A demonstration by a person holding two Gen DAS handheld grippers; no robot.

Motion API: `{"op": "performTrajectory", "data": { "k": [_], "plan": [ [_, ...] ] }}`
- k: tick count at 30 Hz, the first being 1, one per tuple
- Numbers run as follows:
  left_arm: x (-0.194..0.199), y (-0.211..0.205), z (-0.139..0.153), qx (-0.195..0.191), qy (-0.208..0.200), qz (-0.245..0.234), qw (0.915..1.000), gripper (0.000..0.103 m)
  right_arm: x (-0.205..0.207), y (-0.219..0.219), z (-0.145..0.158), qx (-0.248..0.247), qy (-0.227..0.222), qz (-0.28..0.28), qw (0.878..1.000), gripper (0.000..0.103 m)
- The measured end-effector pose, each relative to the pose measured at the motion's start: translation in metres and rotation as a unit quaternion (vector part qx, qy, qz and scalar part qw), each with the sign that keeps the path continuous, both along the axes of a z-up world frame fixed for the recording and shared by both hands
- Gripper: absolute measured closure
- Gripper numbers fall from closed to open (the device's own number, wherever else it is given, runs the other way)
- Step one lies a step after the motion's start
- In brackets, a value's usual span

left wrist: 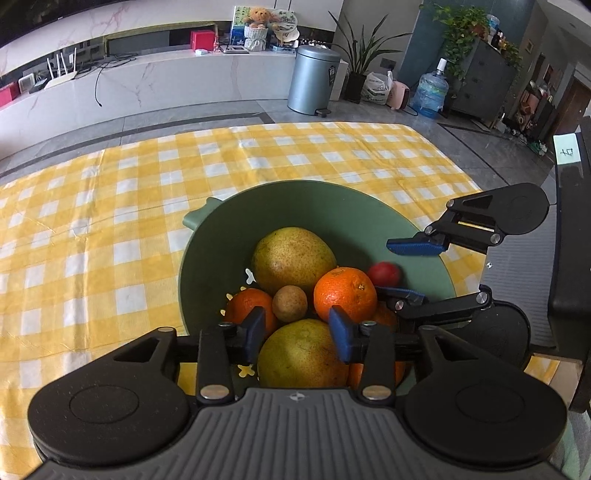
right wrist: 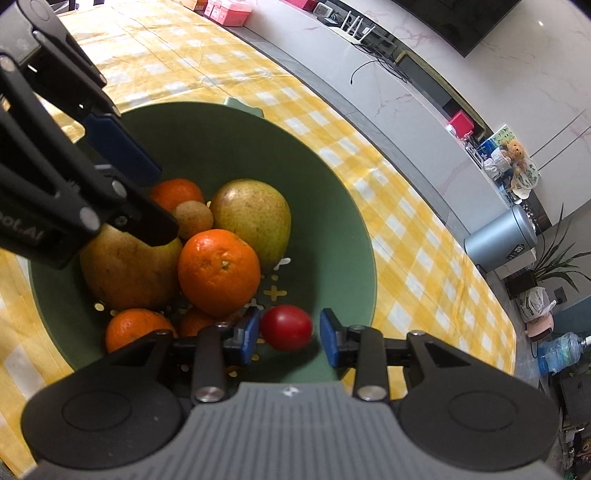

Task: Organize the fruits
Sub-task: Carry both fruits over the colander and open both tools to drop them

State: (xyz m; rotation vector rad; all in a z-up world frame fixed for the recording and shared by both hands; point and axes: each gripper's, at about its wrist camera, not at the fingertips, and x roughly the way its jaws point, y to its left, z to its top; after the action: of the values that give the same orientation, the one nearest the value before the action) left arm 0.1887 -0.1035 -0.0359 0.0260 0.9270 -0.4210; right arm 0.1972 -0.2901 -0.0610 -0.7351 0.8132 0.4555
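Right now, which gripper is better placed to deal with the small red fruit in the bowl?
Right gripper: its open jaws already straddle the red fruit. The left gripper hangs over a pear.

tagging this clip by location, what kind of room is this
Most likely a home living or dining area: a table under a yellow checked tablecloth holds a green fruit bowl, and behind it are a marble-look TV ledge with a teddy bear, a pedal bin and houseplants.

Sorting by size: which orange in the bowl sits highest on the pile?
The big orange in the middle, resting against both pears; the other oranges lie lower, partly hidden.
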Motion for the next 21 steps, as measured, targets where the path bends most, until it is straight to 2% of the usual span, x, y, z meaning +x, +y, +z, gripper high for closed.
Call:
{"op": "performTrajectory", "data": {
  "k": [3, 7, 12, 17, 21],
  "plan": [
    [-0.004, 0.0, 0.007, 0.003, -0.01, -0.004, 0.9999, 0.048, -0.005, 0.001, 0.004, -0.003, -0.01, 0.003, 1.0, 0.06],
    [-0.011, 0.001, 0.019, 0.001, -0.021, -0.007, 0.9998, 0.046, -0.012, 0.002, 0.013, -0.012, -0.025, 0.007, 1.0, 0.053],
    [-0.028, 0.005, 0.036, -0.005, -0.041, -0.01, 0.9991, 0.041, -0.023, 0.002, 0.03, -0.007, -0.043, 0.001, 0.999, 0.051],
    [-0.044, 0.013, 0.051, -0.015, -0.053, -0.005, 0.9985, 0.04, -0.042, 0.006, 0.05, 0.016, -0.066, -0.015, 0.998, 0.046],
    [-0.059, 0.02, 0.059, -0.023, -0.061, -0.005, 0.9978, 0.04, -0.061, 0.008, 0.065, 0.059, -0.079, -0.036, 0.994, 0.046]
  ]
}}
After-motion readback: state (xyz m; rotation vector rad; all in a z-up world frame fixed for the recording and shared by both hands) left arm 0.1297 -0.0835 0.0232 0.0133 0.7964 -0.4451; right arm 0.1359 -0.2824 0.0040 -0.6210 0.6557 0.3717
